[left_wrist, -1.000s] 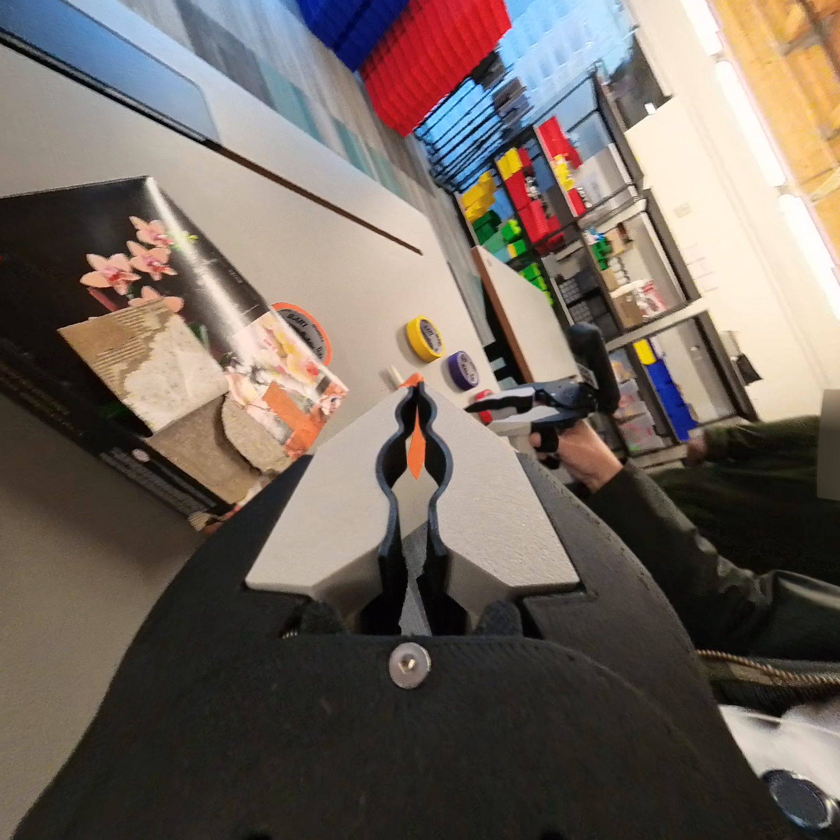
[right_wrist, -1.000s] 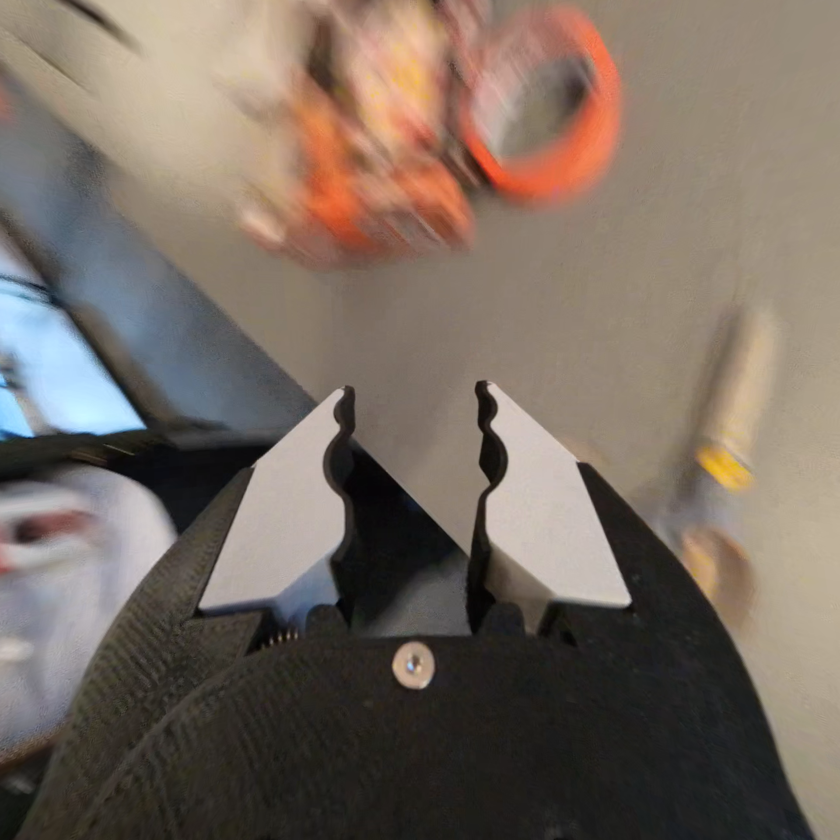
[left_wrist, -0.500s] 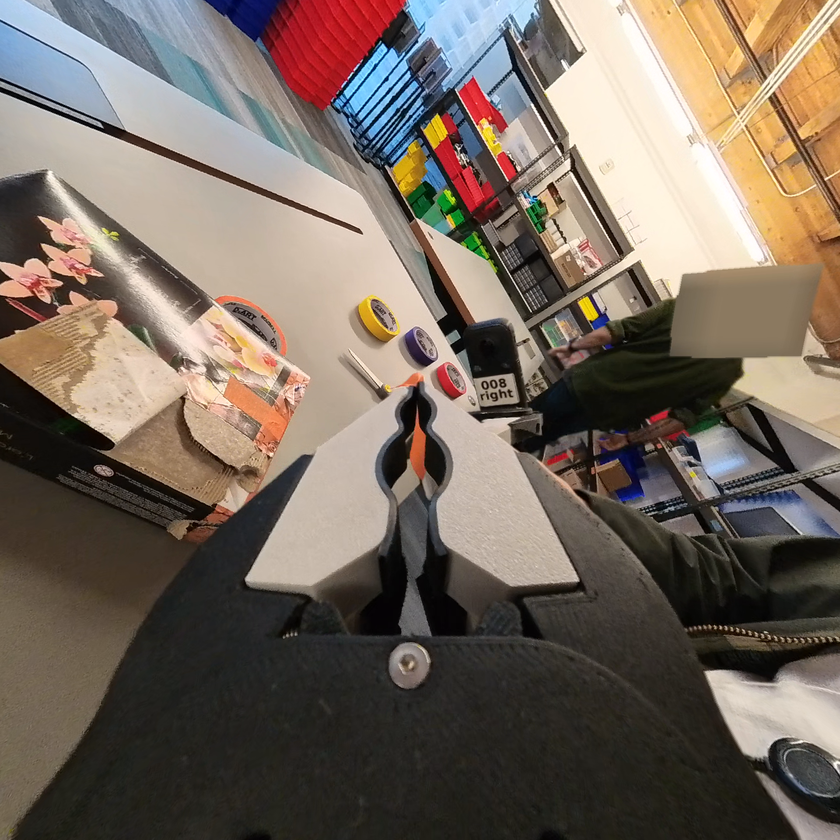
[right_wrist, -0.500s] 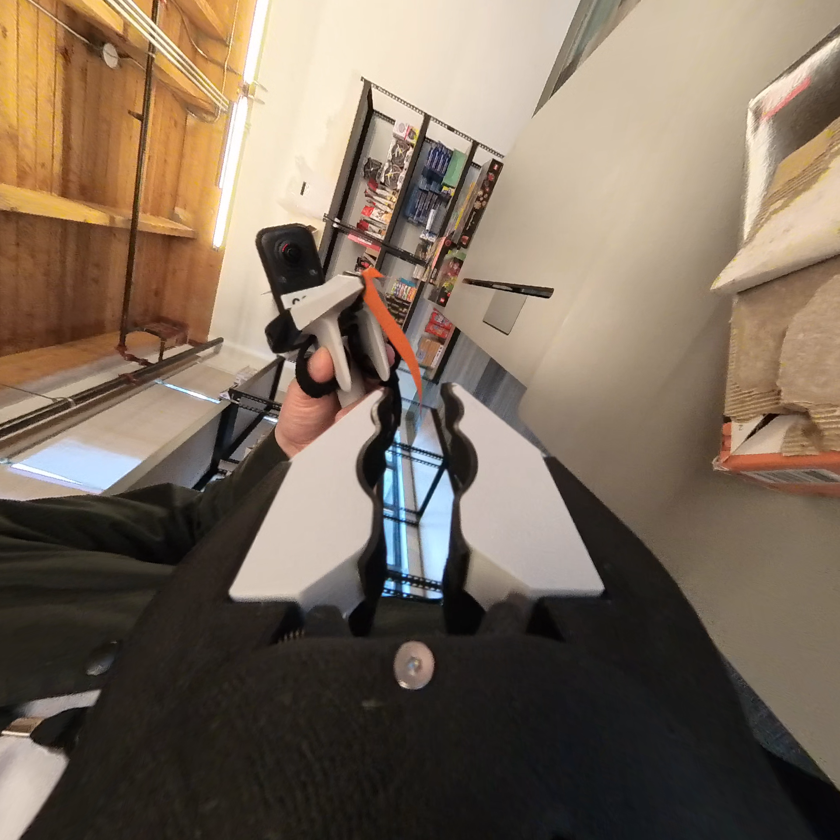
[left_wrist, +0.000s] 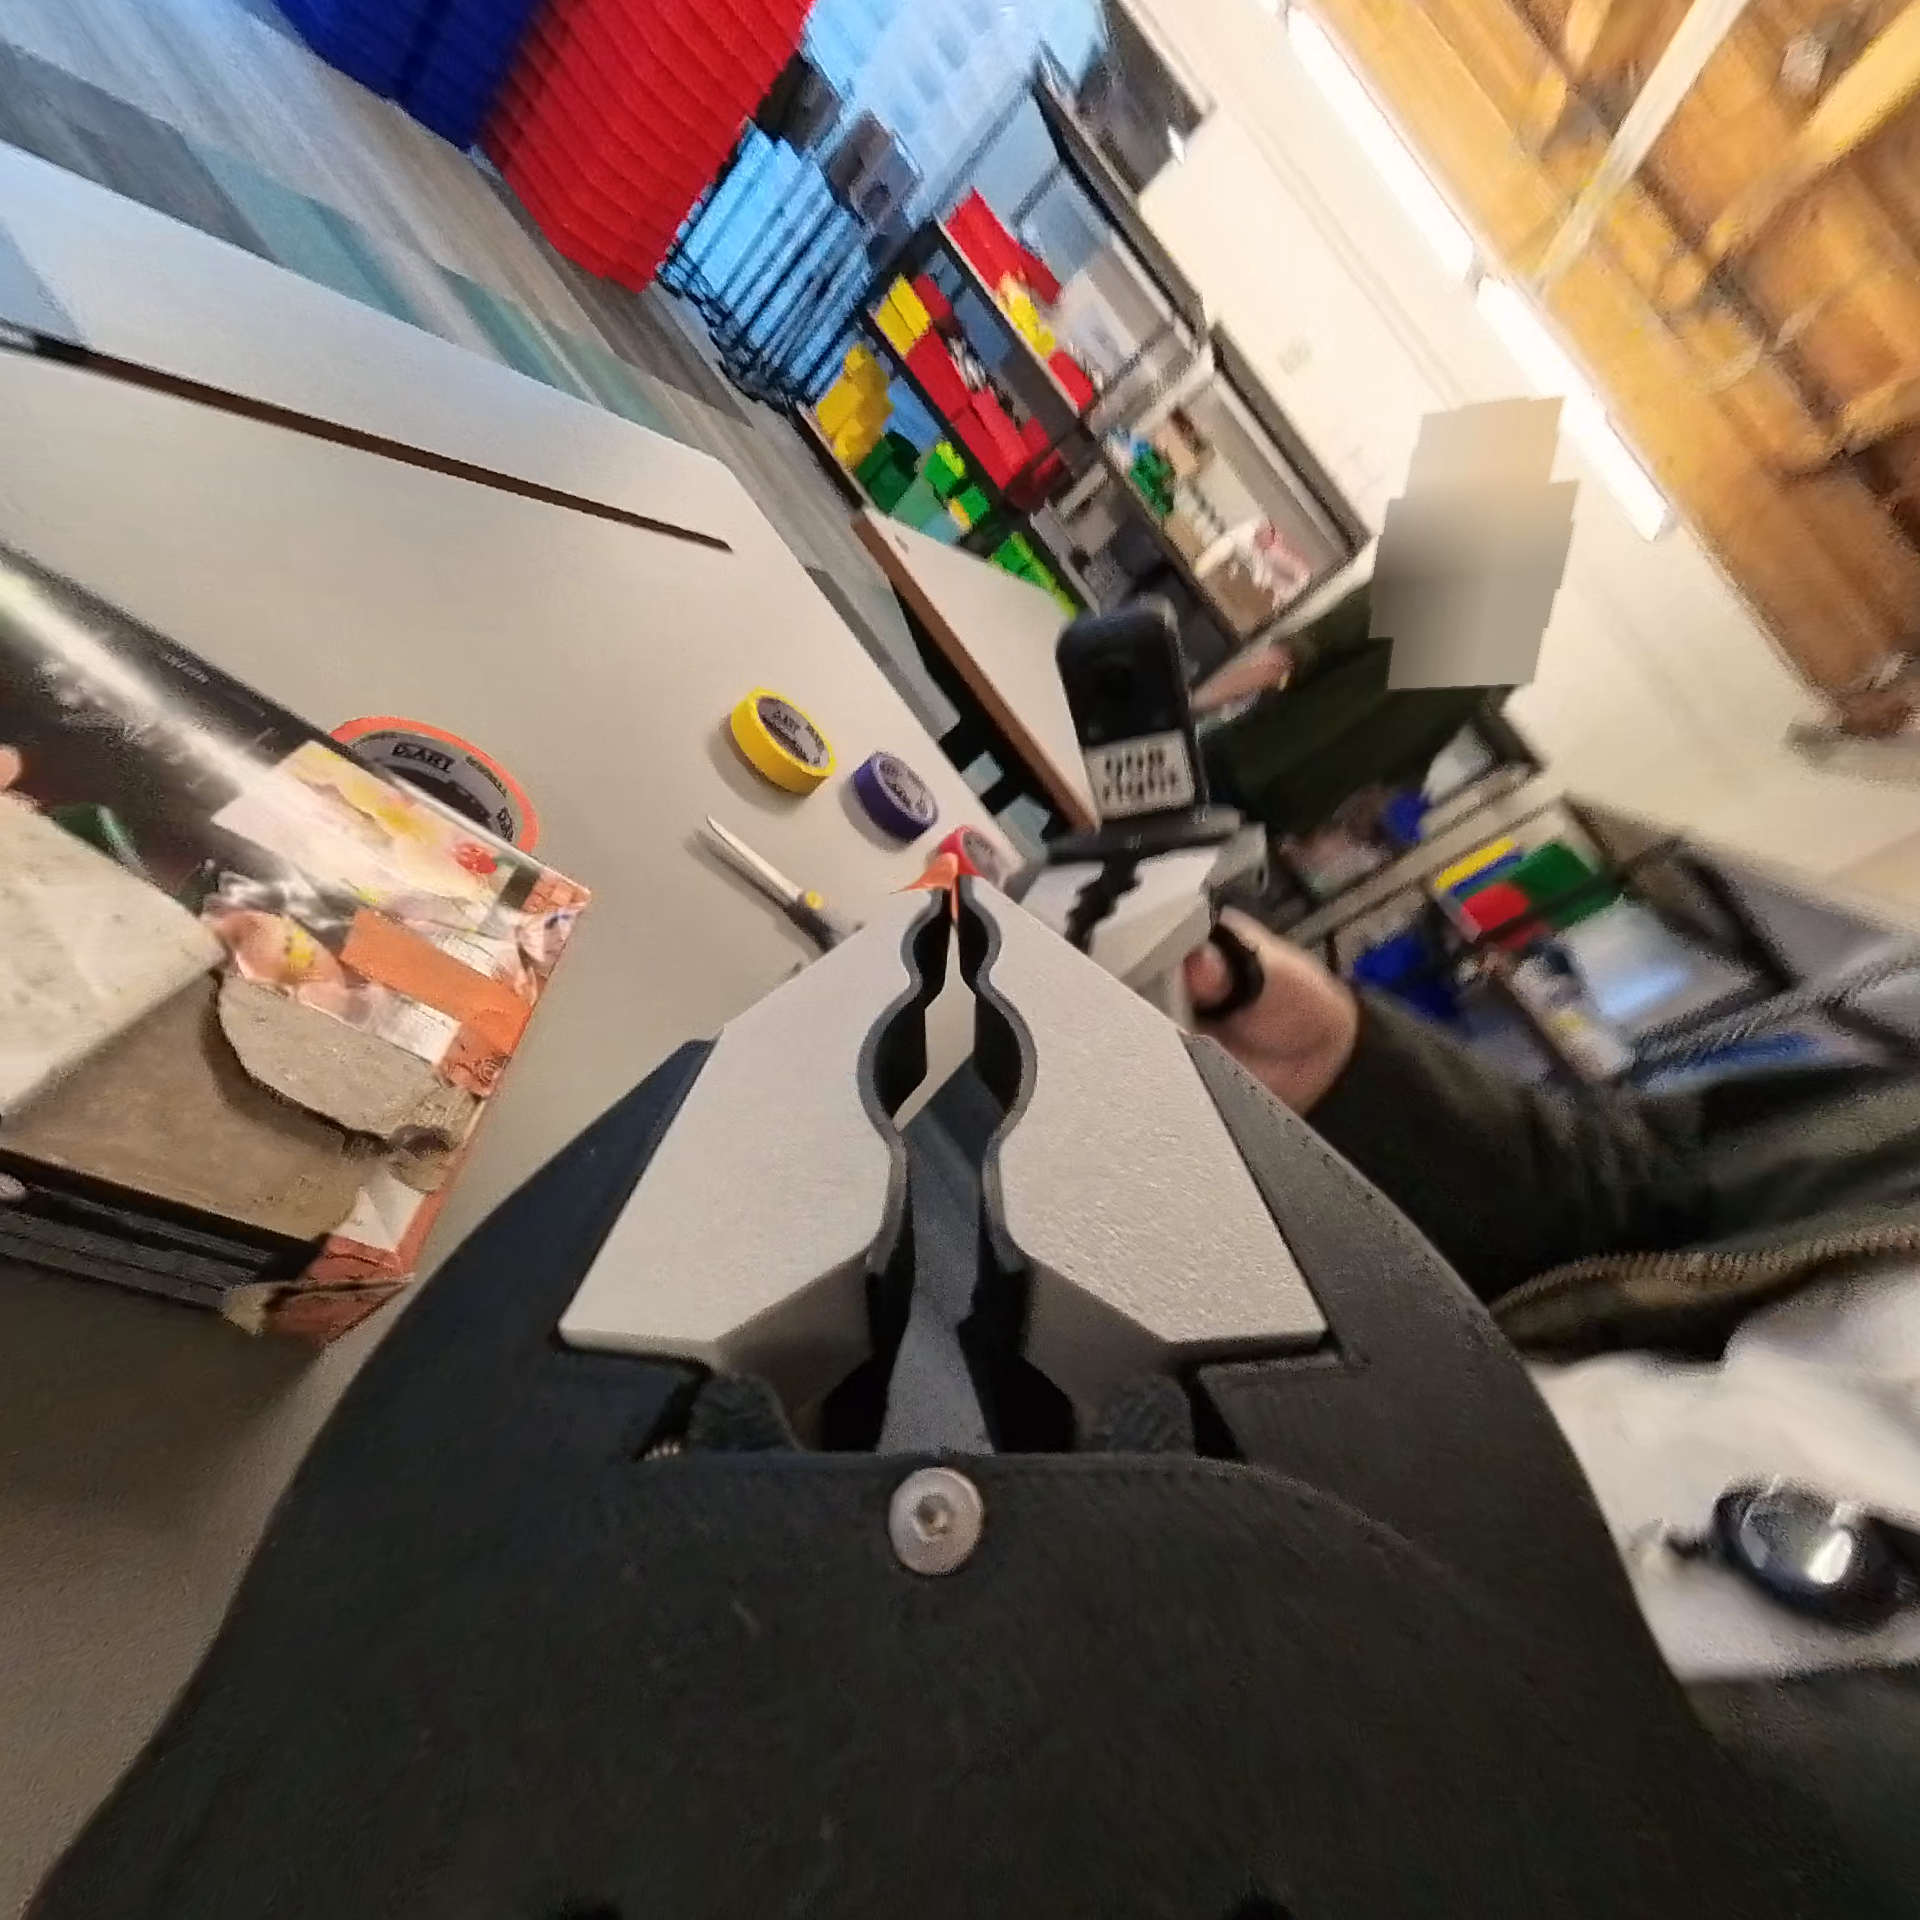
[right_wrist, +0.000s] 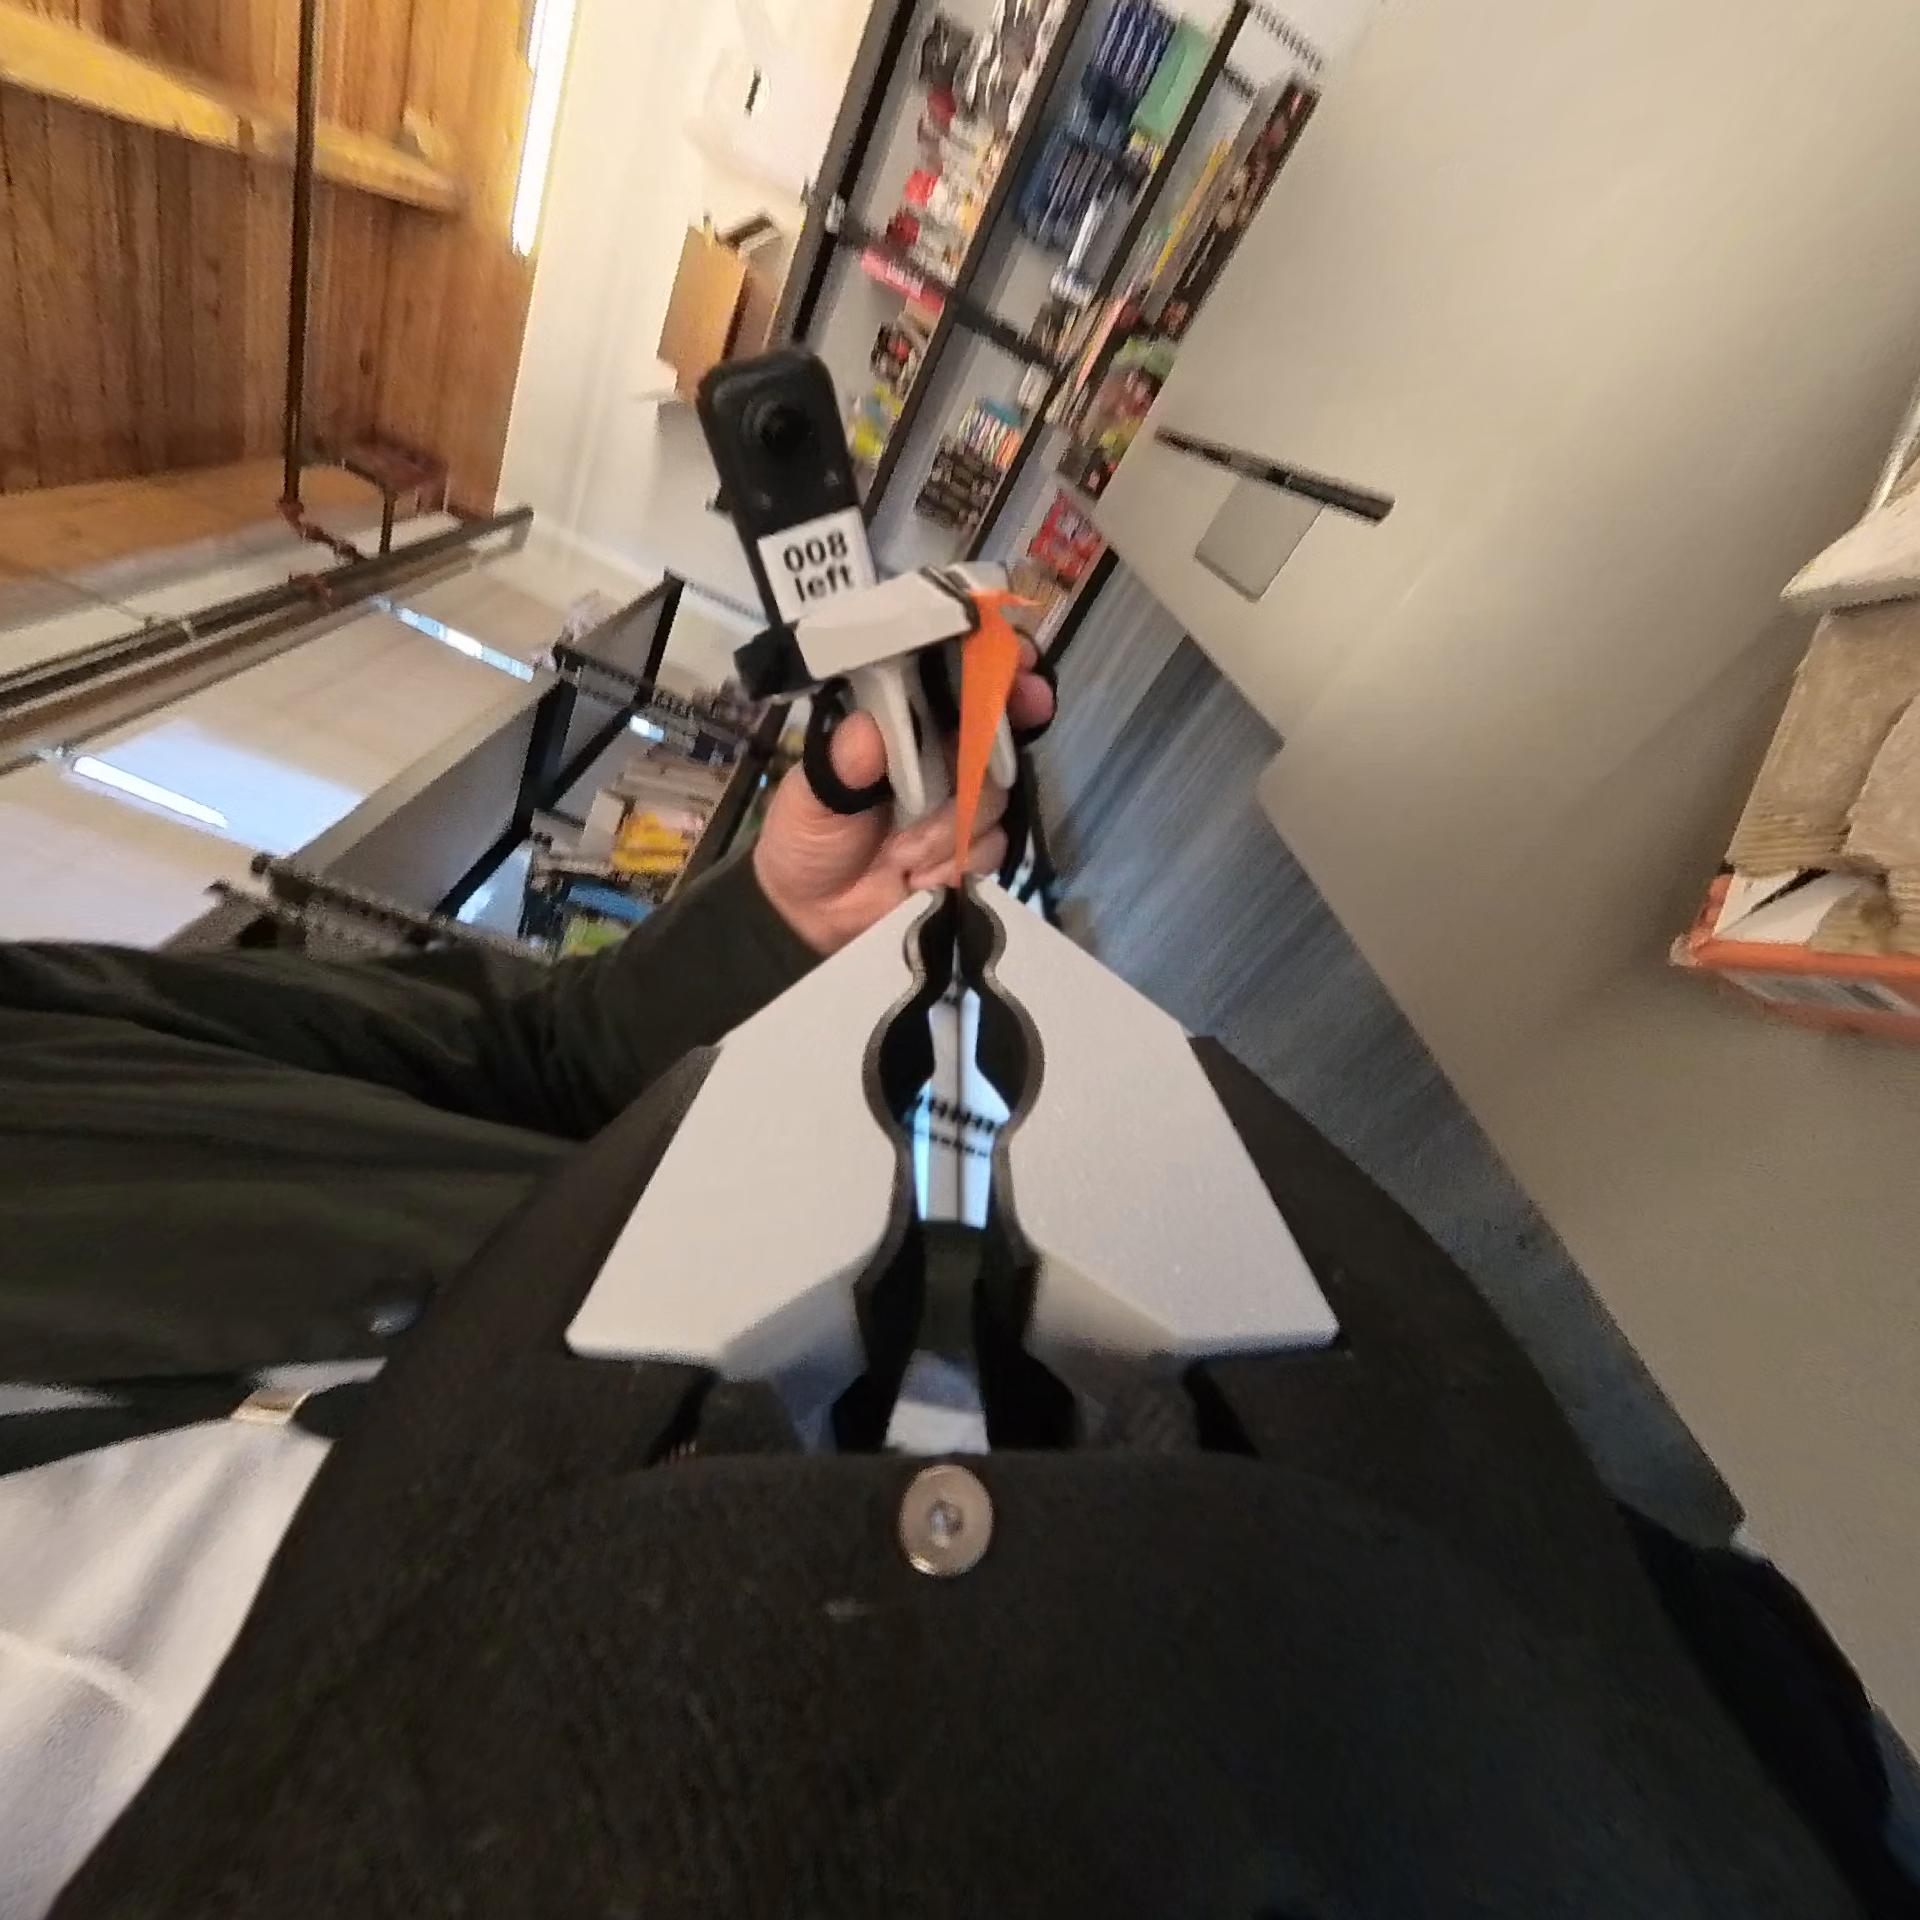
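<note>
Two grippers (left_wrist: 948, 914) (right_wrist: 961, 909) pinch one orange tape strip (right_wrist: 977, 727); four tape rolls (left_wrist: 781, 740) behind.

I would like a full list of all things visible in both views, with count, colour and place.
box: 1, black with flower pictures, torn cardboard end, on the table at left
tape rolls: 4; orange behind the box, yellow, purple, red in a row beyond
knife: 1, pale, between box and rolls
table: 1, grey
shelves: several, with coloured bins, far back
tape strip: 1, orange, stretched between both grippers
left gripper: shut on the strip
right gripper: shut on the strip
</note>
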